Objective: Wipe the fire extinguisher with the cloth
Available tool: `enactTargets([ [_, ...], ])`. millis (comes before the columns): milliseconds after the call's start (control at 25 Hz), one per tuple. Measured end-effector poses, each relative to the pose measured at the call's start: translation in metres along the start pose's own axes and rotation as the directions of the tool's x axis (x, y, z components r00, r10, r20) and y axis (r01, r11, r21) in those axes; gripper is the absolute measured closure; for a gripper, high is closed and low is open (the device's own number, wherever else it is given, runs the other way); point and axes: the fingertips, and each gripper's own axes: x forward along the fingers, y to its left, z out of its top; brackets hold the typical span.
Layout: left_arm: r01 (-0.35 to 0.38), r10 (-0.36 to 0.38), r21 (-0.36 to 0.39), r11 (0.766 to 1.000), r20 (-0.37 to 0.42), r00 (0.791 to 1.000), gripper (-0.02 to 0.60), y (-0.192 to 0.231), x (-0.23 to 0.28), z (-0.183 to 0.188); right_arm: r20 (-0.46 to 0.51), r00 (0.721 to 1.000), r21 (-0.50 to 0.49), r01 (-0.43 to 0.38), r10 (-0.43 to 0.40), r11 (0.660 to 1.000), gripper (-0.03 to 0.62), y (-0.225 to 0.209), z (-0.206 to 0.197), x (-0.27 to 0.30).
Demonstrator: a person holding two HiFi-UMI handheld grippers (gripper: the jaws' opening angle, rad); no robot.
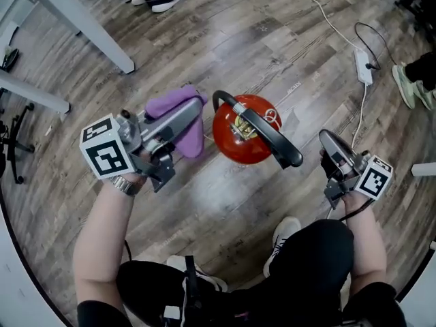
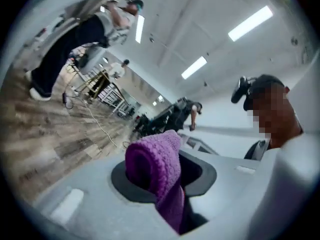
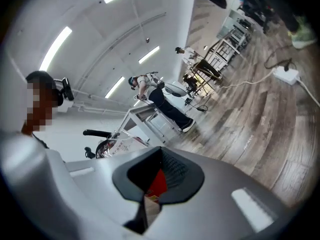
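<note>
Purple knitted cloth (image 2: 159,170) fills the jaws of the left gripper (image 2: 167,181). The jaws stand part-way apart and clamp on it. One rolled end pokes up past the pads and the rest hangs down below them. In the head view the left gripper (image 1: 185,118) holds this cloth (image 1: 178,102) just left of the fire extinguisher (image 1: 242,142), and no contact between the two can be made out.

The right gripper (image 3: 149,186) is clenched on nothing, its jaws drawn together. Only a sliver of red from the extinguisher shows through the slit beyond them. In the head view the right gripper (image 1: 332,148) sits to the right of the extinguisher, near the free end of the black handle (image 1: 269,136) but apart from it.

The count is two grippers, one cloth and one fire extinguisher. The extinguisher stands upright on the wood-plank floor (image 1: 225,39) between the two grippers, just ahead of the person's knees.

Farther out there is one white power strip (image 1: 364,67), with its cable lying on the floor at the right, and two grey table legs (image 1: 88,27) at the upper left.
</note>
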Motion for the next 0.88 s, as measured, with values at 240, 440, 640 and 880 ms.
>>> enactTargets([
  [240,0.085,0.012,0.252,0.964,-0.36,0.933,0.491,-0.018,0.047,0.004,-0.051,0.997,-0.177,0.051,-0.061,0.983,0.591,0.039,0.024,-0.009],
  [440,0.169,-0.037,0.188,0.967,-0.559,0.829,0.489,-0.016,0.069,-0.015,-0.028,0.997,-0.248,0.068,-0.077,0.966,0.589,0.058,0.041,-0.017],
  [640,0.272,-0.088,0.19,0.943,-0.647,0.757,0.488,-0.039,0.084,-0.026,-0.001,0.996,-0.26,0.084,-0.087,0.962,0.589,0.065,0.05,-0.023],
  [880,0.471,0.03,0.426,0.772,-0.765,0.643,0.494,-0.094,0.095,-0.046,0.01,0.995,-0.274,0.102,-0.103,0.956,0.591,0.064,0.047,-0.024],
])
